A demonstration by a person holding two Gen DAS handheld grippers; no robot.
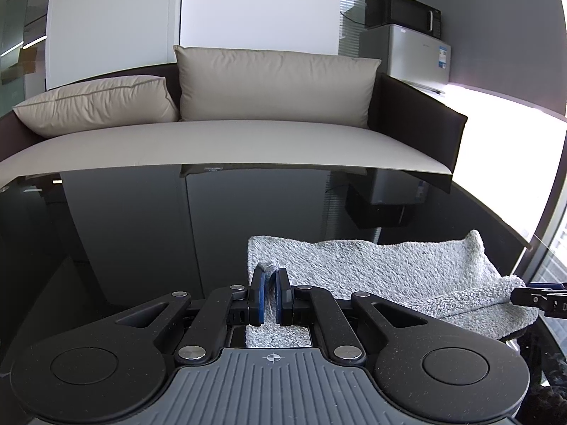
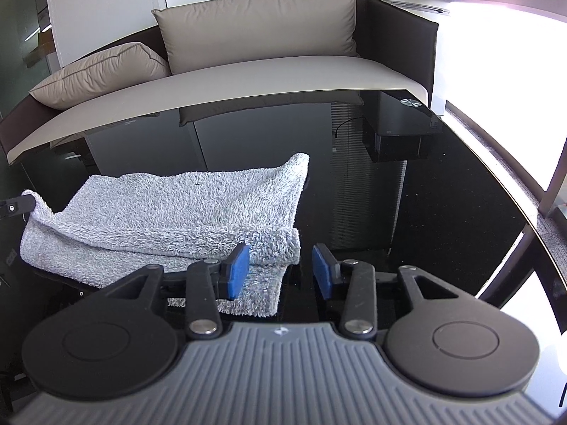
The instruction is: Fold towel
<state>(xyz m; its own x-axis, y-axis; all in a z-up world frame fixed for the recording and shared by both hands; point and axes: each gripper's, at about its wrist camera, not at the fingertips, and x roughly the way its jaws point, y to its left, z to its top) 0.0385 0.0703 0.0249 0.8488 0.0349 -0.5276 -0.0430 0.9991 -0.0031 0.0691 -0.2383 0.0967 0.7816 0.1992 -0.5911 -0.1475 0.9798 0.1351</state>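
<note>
A grey fluffy towel point(image 1: 372, 269) lies folded over itself on the black glass table point(image 1: 141, 230). My left gripper point(image 1: 270, 272) is shut on the towel's near left corner, and a tuft of cloth shows above its blue pads. In the right wrist view the towel point(image 2: 177, 205) spreads to the left, its left corner pinched by the left gripper point(image 2: 14, 207). My right gripper point(image 2: 280, 253) is open, its jaws standing either side of the towel's folded right end; the pads do not press on it. The right gripper's tips point(image 1: 538, 297) show at the right edge of the left wrist view.
A sofa point(image 1: 248, 141) with beige cushions stands right behind the table's far edge. A microwave point(image 1: 404, 14) sits on a small fridge at the back right. The table point(image 2: 443, 194) curves away at the right, with a bright window beyond it.
</note>
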